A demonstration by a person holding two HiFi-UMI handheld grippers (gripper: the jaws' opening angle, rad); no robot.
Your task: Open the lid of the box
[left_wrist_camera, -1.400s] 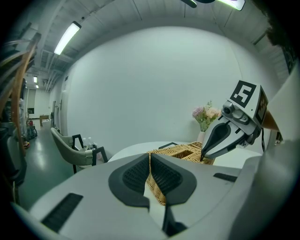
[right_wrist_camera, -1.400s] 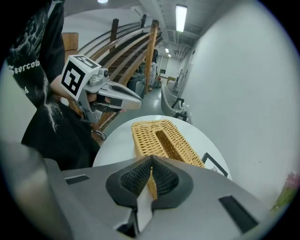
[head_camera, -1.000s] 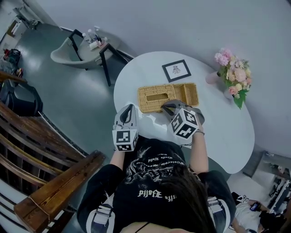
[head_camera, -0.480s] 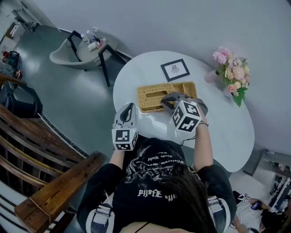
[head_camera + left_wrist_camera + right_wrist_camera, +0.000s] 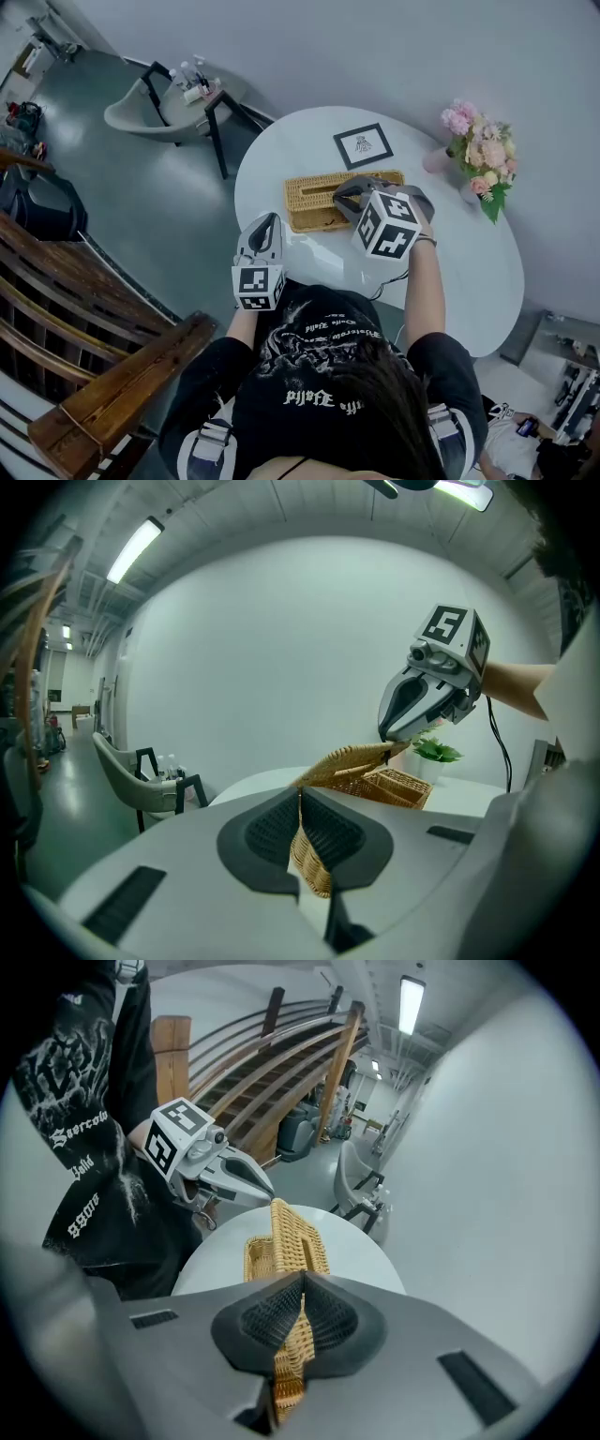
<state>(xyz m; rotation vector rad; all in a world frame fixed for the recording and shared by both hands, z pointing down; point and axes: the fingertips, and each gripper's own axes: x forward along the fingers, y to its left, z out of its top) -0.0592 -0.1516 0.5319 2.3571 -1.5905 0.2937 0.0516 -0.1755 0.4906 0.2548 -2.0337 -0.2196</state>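
While the right gripper point(image 5: 302, 1283) is clamping its near-closed jaws on the edge of the tilted tan woven-wicker lid point(image 5: 286, 1227), the left gripper point(image 5: 300, 803) is pinching the rim of the rectangular wicker box point(image 5: 398, 785) between its jaws, and should be anchoring that base as the lid arcs upward.

Inventory, by kind:

- Round white surface point(image 5: 469, 281): one.
- Wicker box point(image 5: 401, 787): one.
- Lid point(image 5: 349, 759) of matching wicker: one.
- Grippers: two, listed as left gripper point(image 5: 265, 219) and right gripper point(image 5: 343, 201).
- Marker cubes point(image 5: 387, 225): two, one per gripper.
- Framed picture point(image 5: 363, 144): one.
- Vase point(image 5: 437, 160) of pink flowers: one.
- Grey chair point(image 5: 141, 108) on the floor: one.
- Bottles point(image 5: 192, 86) beside the chair: seemingly three, too small in the head view for a sure count.
- Person in a black printed shirt point(image 5: 319, 375): one.
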